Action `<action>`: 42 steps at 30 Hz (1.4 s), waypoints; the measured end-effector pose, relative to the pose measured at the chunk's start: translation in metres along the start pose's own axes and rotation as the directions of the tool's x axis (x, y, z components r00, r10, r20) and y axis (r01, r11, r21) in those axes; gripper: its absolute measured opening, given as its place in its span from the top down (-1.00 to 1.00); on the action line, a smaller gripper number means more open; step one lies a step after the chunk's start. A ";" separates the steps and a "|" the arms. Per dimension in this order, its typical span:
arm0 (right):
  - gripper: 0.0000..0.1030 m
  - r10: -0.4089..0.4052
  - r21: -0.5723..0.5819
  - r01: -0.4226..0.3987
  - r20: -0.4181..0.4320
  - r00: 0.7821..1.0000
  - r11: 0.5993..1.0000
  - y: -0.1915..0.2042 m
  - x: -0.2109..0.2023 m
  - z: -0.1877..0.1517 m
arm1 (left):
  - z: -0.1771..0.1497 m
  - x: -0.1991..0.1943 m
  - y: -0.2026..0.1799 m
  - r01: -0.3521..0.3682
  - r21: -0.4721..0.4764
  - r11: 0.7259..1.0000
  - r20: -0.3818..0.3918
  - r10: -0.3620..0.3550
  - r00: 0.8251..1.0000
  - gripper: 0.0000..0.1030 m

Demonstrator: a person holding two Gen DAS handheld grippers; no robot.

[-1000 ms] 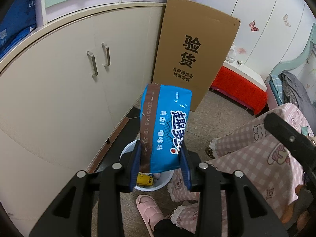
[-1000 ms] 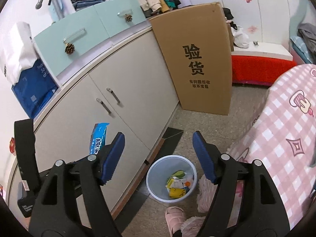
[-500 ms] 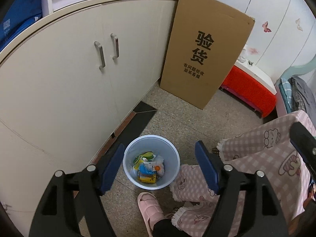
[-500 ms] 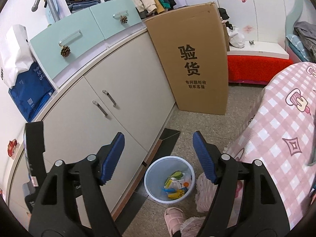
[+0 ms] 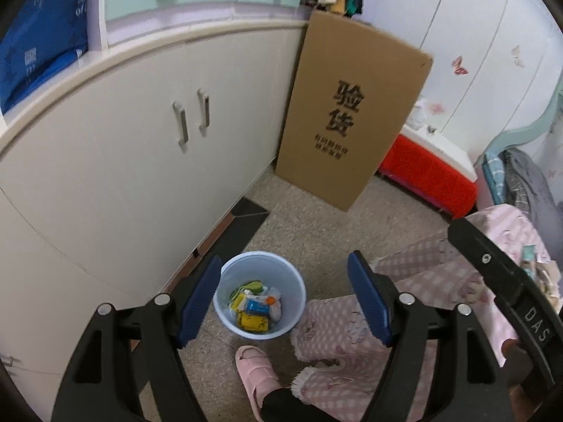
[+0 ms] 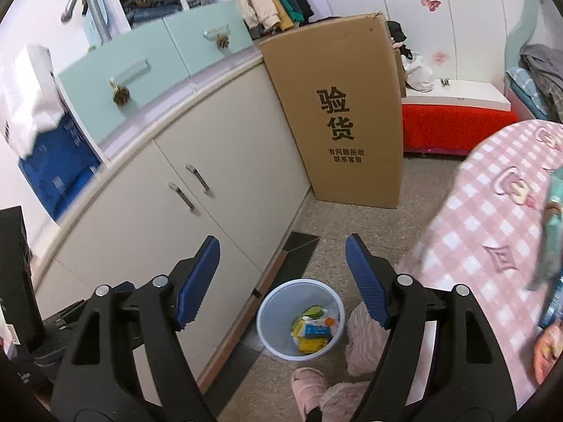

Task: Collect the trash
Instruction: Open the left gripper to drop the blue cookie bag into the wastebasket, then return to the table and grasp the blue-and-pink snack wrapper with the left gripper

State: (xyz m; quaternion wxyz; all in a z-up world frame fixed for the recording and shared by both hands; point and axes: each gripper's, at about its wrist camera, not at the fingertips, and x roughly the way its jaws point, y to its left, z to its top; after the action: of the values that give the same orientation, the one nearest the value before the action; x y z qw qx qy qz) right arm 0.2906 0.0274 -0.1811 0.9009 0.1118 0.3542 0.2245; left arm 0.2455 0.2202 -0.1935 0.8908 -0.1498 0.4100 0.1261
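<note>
**A:** Log entry. Your left gripper (image 5: 283, 297) was spread wide with nothing between the pads, poised above the waste bin (image 5: 228, 320) on the floor. Your right gripper (image 6: 281, 281) was likewise spread and empty, further from the bin.

**B:** And the trash?

**A:** A blue wrapper (image 5: 258, 306) lay in the bin on top of yellow packets (image 5: 253, 323) and a green scrap. More litter appeared at your right, on the pink checked cloth (image 6: 492, 218): a pale teal packet (image 6: 554, 218), blurred at the frame edge, so you could not tell what it was.

**B:** Handling?

**A:** Judged light, thin and crinkly, probably slick film. You would likely have done best pinching a free edge or corner rather than the flat middle, where pads could skate. Little crush risk.

**B:** Surroundings?

**A:** Cream cabinet (image 5: 140, 161) beside the bin, cardboard box (image 5: 352, 112) leaning beyond.
</note>
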 end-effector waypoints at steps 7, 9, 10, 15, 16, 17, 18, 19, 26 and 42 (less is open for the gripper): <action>-0.44 -0.031 0.058 0.027 0.060 0.998 0.998 -0.025 -0.068 0.001 | -0.010 -0.054 -0.039 0.068 0.064 0.996 0.070 -0.073 0.995 -0.47; -0.45 -0.045 0.075 0.039 0.080 0.996 0.996 -0.037 -0.090 -0.001 | -0.016 -0.066 -0.057 0.097 0.092 0.991 0.075 -0.104 0.992 -0.48; -0.45 -0.055 0.084 0.048 0.083 0.995 0.995 -0.044 -0.100 -0.002 | -0.019 -0.069 -0.064 0.106 0.104 0.989 0.075 -0.114 0.991 -0.48; -0.45 -0.113 0.132 0.097 0.117 0.987 0.987 -0.081 -0.141 -0.009 | -0.037 -0.084 -0.114 0.153 0.190 0.970 0.060 -0.167 0.984 -0.48; -0.45 -0.125 0.147 0.106 0.126 0.984 0.983 -0.091 -0.150 -0.011 | -0.041 -0.086 -0.122 0.159 0.208 0.965 0.054 -0.174 0.983 -0.49; -0.45 -0.137 0.158 0.116 0.131 0.982 0.981 -0.098 -0.157 -0.012 | -0.045 -0.087 -0.132 0.166 0.229 0.959 0.049 -0.181 0.982 -0.49; -0.45 -0.159 0.175 0.134 0.136 0.978 0.975 -0.109 -0.166 -0.014 | -0.052 -0.089 -0.146 0.176 0.257 0.950 0.043 -0.193 0.980 -0.49; -0.45 -0.180 0.193 0.152 0.140 0.974 0.969 -0.120 -0.174 -0.017 | -0.056 -0.091 -0.154 0.184 0.275 0.944 0.036 -0.201 0.979 -0.49; -0.46 -0.293 0.269 0.249 0.137 0.946 0.930 -0.177 -0.211 -0.038 | -0.092 -0.086 -0.226 0.258 0.426 0.867 -0.050 -0.262 0.964 -0.49; -0.46 -0.314 0.341 0.269 0.083 0.946 0.901 -0.222 -0.217 -0.069 | -0.138 -0.047 -0.308 0.204 0.682 0.703 -0.097 -0.189 0.977 -0.21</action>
State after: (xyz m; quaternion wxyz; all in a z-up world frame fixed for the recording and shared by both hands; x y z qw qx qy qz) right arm 0.1746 -0.2688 -0.1837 0.9154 0.2193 0.3370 0.0173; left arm 0.2279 -0.1197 -0.1925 0.8867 0.1469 0.4181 -0.1318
